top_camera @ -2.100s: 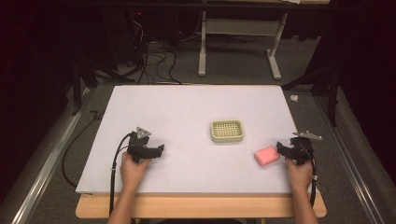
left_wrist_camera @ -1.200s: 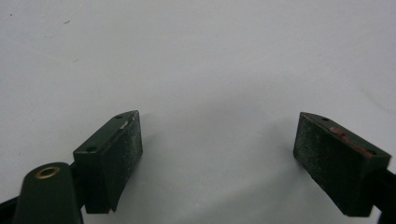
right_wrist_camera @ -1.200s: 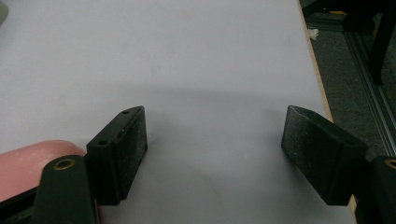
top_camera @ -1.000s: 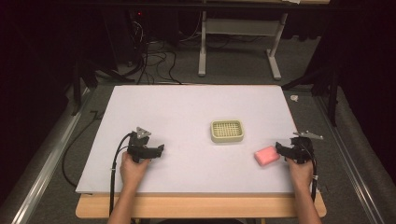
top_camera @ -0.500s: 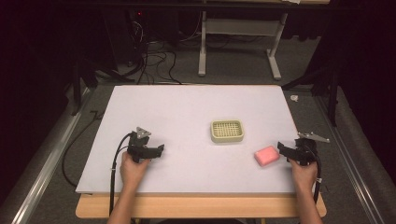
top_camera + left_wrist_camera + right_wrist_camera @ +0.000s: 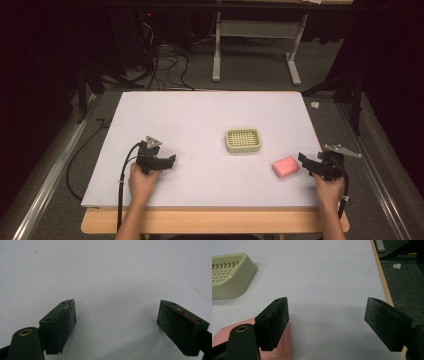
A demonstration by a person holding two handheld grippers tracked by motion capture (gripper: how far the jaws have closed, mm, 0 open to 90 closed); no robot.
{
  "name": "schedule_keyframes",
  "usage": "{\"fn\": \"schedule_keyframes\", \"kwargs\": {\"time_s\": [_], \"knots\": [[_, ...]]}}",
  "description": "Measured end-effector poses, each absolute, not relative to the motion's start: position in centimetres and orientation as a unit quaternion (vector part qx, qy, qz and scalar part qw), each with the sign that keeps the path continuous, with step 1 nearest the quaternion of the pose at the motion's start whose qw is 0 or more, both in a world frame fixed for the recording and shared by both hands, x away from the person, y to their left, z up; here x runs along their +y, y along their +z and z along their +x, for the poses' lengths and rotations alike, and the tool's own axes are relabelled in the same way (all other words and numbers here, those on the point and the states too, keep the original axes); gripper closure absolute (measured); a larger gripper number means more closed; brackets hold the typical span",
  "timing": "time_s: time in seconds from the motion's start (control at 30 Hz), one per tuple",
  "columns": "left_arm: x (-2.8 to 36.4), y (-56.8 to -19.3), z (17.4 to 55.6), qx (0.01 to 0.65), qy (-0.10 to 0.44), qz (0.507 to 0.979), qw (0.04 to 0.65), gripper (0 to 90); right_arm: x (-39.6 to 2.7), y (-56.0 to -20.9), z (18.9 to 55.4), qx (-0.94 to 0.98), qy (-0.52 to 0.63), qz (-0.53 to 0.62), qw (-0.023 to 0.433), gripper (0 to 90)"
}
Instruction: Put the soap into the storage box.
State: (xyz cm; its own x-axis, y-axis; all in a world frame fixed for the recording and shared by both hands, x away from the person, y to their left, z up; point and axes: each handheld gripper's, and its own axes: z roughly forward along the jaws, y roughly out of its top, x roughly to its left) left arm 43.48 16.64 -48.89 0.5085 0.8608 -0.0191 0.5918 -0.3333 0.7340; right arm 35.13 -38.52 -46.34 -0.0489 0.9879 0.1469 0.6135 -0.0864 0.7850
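A pink soap bar (image 6: pixel 285 166) lies flat on the white table top (image 6: pixel 200 120) at the front right. It sits just left of my right gripper (image 6: pixel 306 161), whose jaws stand wide apart with nothing between them. In the right gripper view the soap bar (image 6: pixel 287 350) lies behind the left jaw, outside the gap. A pale green slotted soap dish (image 6: pixel 243 140) rests a little behind and left of the bar, and its corner shows as the soap dish (image 6: pixel 229 275) at the upper left. My left gripper (image 6: pixel 169 161) rests open at the front left over bare table (image 6: pixel 115 277).
The table's right edge (image 6: pixel 384 287) runs close beside my right gripper, with dark floor and a small white scrap (image 6: pixel 397 265) beyond it. Cables and a desk frame (image 6: pixel 255 45) stand past the far edge. A black cable (image 6: pixel 122 175) trails from the left gripper.
My right gripper has shifted slightly to the right, away from the soap bar. The left hand and gripper have stayed put.
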Motion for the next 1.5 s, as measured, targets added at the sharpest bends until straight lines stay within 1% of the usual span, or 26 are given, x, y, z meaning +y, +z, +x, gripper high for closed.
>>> {"fn": "schedule_keyframes", "kwargs": {"time_s": [0.43, 0.77, 1.17, 1.5], "knots": [[16.6, -48.9, 43.5, 0.457, 0.191, 0.794, 0.352, 16.0, -37.7, -45.8, 34.0, 0.633, 0.388, 0.620, 0.255, 18.5], [16.6, -48.9, 43.5, 0.457, 0.191, 0.794, 0.352, 16.0, -37.2, -45.6, 33.1, 0.643, 0.398, 0.605, 0.250, 14.6], [16.6, -48.9, 43.5, 0.457, 0.191, 0.794, 0.352, 16.0, -36.2, -45.3, 32.1, 0.662, 0.404, 0.579, 0.251, 12.3], [16.6, -48.9, 43.5, 0.457, 0.191, 0.794, 0.352, 16.0, -35.2, -45.4, 31.7, 0.677, 0.404, 0.562, 0.250, 11.9]]}}
